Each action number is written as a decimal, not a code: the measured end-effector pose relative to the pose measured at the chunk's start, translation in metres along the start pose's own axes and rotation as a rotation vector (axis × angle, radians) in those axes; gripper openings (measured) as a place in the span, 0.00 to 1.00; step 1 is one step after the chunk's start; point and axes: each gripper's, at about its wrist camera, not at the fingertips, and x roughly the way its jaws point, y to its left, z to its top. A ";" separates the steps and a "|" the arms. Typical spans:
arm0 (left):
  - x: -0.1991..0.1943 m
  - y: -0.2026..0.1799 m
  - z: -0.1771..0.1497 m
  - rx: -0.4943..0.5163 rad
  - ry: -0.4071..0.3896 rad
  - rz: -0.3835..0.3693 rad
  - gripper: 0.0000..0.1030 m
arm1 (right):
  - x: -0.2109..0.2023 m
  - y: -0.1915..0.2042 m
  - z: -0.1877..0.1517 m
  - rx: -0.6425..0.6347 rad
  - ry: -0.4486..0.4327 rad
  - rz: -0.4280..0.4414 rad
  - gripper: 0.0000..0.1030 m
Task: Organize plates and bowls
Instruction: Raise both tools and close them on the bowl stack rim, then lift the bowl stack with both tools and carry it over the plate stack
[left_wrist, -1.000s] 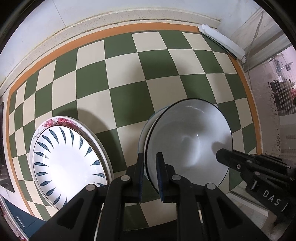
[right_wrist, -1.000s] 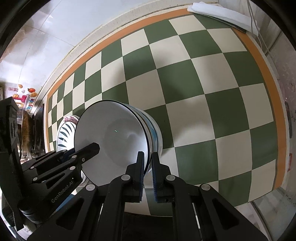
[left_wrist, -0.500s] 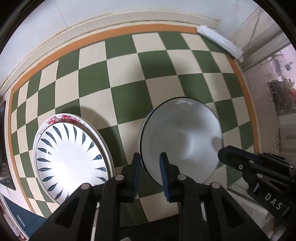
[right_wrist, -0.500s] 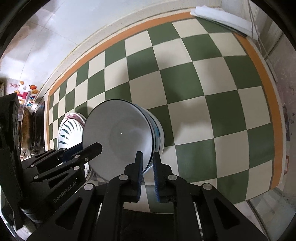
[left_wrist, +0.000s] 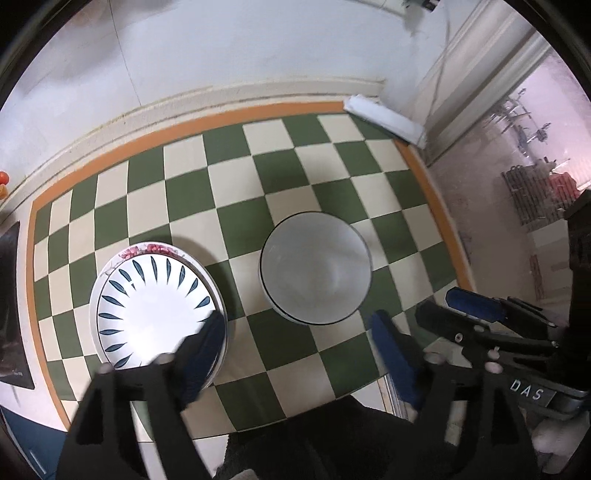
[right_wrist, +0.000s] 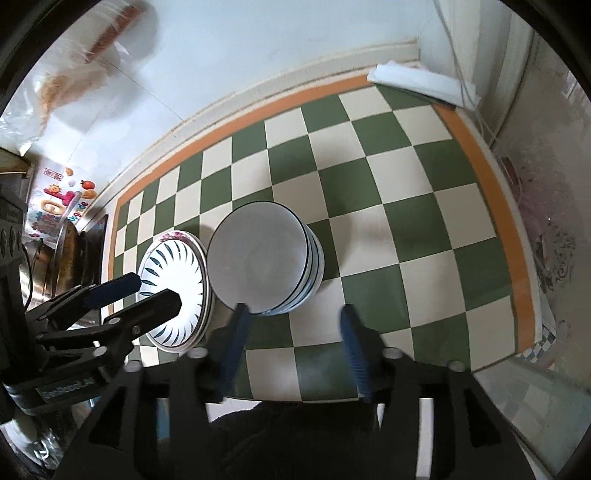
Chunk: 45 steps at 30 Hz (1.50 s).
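My left gripper (left_wrist: 299, 343) and right gripper (right_wrist: 293, 317) both opening, empty, above one stack of bowls (right_wrist: 266, 258), four rims countable, two stacked plates (left_wrist: 155, 314) just beside it, "DAS" label (left_wrist: 526, 393).

A green-and-cream checkered cloth (left_wrist: 236, 192) with an orange border covers the worktop, backed by a white tiled wall (left_wrist: 229, 48) beyond the gripper.

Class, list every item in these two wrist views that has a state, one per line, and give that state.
White dark-rimmed ceramic bowl: upright, empty, topping a nested bowl stack.
White blue-leaf-patterned plate: flat, empty, on a floral-rimmed plate.
Left tool: jaws opening, nothing between them.
Right tool: jaws opening, nothing between them.
White folded cloth: lying at the checkered mat's far corner.
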 end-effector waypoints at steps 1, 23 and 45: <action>-0.003 0.000 -0.001 0.001 -0.009 0.001 0.87 | -0.004 0.000 -0.002 -0.004 -0.006 0.000 0.63; -0.036 -0.004 0.000 0.015 -0.073 -0.094 0.99 | -0.060 0.004 -0.018 0.012 -0.149 -0.050 0.93; 0.123 0.077 0.067 -0.266 0.237 -0.187 0.99 | 0.092 -0.038 0.026 0.188 0.063 0.223 0.94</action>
